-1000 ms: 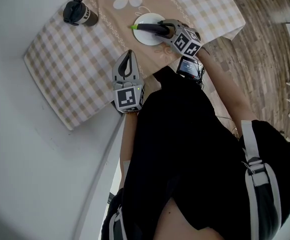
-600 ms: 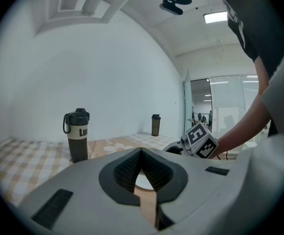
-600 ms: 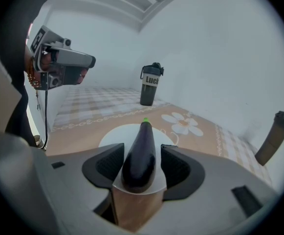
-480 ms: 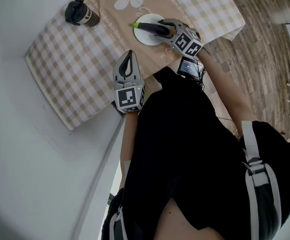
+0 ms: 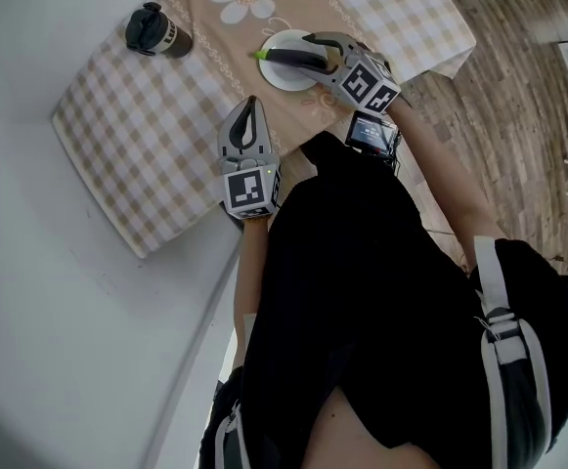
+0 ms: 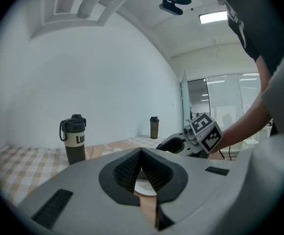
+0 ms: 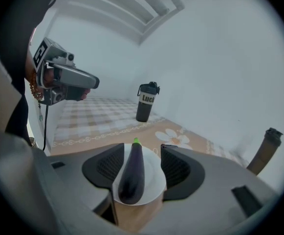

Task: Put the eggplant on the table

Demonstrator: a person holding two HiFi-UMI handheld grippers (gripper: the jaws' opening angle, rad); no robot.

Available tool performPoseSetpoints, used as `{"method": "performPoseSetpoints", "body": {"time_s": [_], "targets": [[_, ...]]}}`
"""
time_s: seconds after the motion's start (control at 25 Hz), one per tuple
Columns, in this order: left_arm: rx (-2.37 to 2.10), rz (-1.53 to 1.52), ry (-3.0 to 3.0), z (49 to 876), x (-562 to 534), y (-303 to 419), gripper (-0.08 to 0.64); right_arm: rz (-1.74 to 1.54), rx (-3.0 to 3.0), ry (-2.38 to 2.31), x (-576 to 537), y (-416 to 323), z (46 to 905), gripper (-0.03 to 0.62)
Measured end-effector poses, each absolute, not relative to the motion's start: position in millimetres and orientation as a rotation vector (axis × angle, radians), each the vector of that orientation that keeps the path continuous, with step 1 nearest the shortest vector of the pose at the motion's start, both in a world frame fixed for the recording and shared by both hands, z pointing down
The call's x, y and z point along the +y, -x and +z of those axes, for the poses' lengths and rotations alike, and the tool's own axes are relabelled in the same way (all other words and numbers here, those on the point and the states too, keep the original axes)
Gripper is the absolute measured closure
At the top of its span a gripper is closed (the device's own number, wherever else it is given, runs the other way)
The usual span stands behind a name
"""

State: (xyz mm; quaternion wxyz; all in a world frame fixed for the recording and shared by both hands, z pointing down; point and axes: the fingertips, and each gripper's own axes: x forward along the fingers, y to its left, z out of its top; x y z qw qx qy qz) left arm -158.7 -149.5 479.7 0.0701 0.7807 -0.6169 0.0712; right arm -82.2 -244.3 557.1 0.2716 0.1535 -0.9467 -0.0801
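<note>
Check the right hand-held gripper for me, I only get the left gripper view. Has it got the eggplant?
Observer: No. The right hand-held gripper has just been opening its jaws. The eggplant is between them, but they aren't clamped on it.
Operator: So where is it resting?
Observer: It lies on the white plate, not on the tablecloth.
Operator: Which way does it lie?
Observer: Lengthwise along the jaws, with its green stem pointing away from the hand-held gripper.
</note>
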Motion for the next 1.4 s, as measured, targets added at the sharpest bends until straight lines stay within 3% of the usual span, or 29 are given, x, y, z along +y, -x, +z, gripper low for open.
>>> {"method": "performPoseSetpoints", "body": {"time_s": [0.84,1.4], "targets": [[-1.943,0.093,-2.391,405.4,-148.3,182.0,0.551,-0.239,-2.777,-0.514,-218.9,105.0,408.4,0.348],[-2.038,0.075,-2.462,379.9,-153.1,172.1,0.551,-0.248,-2.972,-0.634,-212.5,85.8,359.4,0.364]]}}
